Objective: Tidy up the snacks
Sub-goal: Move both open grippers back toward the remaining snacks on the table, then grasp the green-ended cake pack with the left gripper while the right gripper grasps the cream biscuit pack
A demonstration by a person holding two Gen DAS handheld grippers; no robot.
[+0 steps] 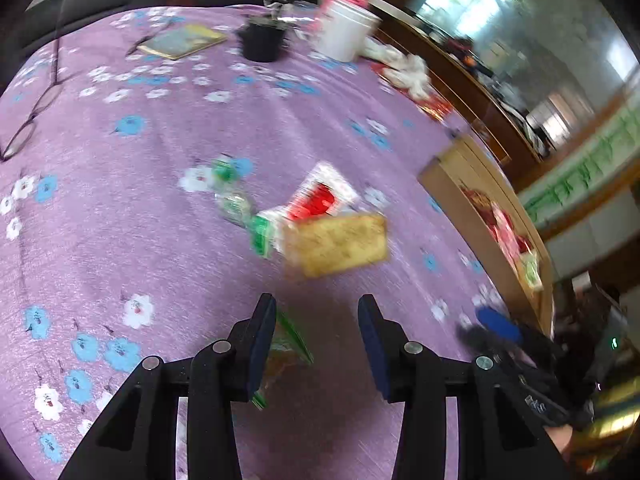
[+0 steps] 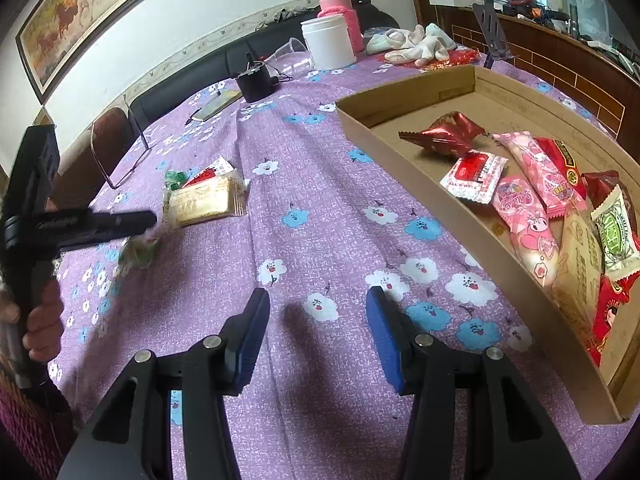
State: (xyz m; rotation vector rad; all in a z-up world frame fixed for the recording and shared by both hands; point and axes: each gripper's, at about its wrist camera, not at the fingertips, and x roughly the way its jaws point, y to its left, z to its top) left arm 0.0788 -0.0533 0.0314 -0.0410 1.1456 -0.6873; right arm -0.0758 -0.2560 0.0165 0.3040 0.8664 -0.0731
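My left gripper (image 1: 316,320) is open over the purple flowered cloth, with a green snack packet (image 1: 286,350) lying against its left finger; the packet also shows in the right wrist view (image 2: 138,254) under that gripper (image 2: 150,220). Ahead lie a yellow cracker packet (image 1: 340,244) (image 2: 204,202), a red-and-white packet (image 1: 320,196) (image 2: 208,174) and green candies (image 1: 234,196). My right gripper (image 2: 316,320) is open and empty above the cloth. The cardboard tray (image 2: 400,160) (image 1: 452,196) at the right holds several snacks, among them a pink packet (image 2: 524,216).
At the table's far side stand a white tub (image 2: 328,46), a pink bottle (image 2: 344,8), a black cup (image 2: 256,80), a booklet (image 2: 218,104) and white gloves (image 2: 412,44). Glasses (image 1: 28,120) lie at the far left.
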